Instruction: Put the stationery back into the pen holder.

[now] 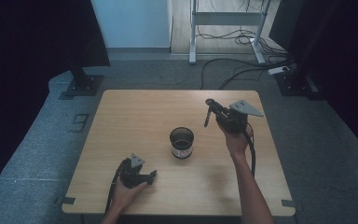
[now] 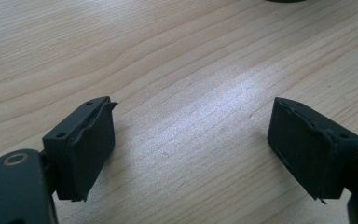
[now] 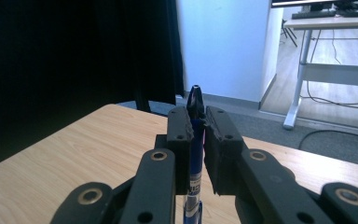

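Pen (image 3: pixel 195 135): a blue one, clamped between the two fingers (image 3: pixel 181 135) of the right gripper (image 1: pixel 210 111), which press on its barrel from both sides. In the right gripper view it stands roughly upright between them, its dark end poking out above the fingertips and its lower barrel, with a white printed band, running down behind the linkage. In the high view the pen (image 1: pixel 207 116) shows as a short dark stick at the front of that gripper, held clear above the surface (image 1: pixel 135 121), over its far right part. The hand (image 1: pixel 235 140) holding this gripper comes in from the bottom right, with the grey three-cornered plate on top of the gripper and the cable trailing back along the forearm.

A dark round can (image 1: pixel 182 148) with a pale label stands upright near the middle of the surface, open at the top. It is to the near left of the pen and apart from it.

The left gripper (image 1: pixel 152 176) is low at the near left of the surface, well apart from the can. In its own view its fingers (image 2: pixel 91 140) stand wide apart, with bare wood between them and nothing gripped.
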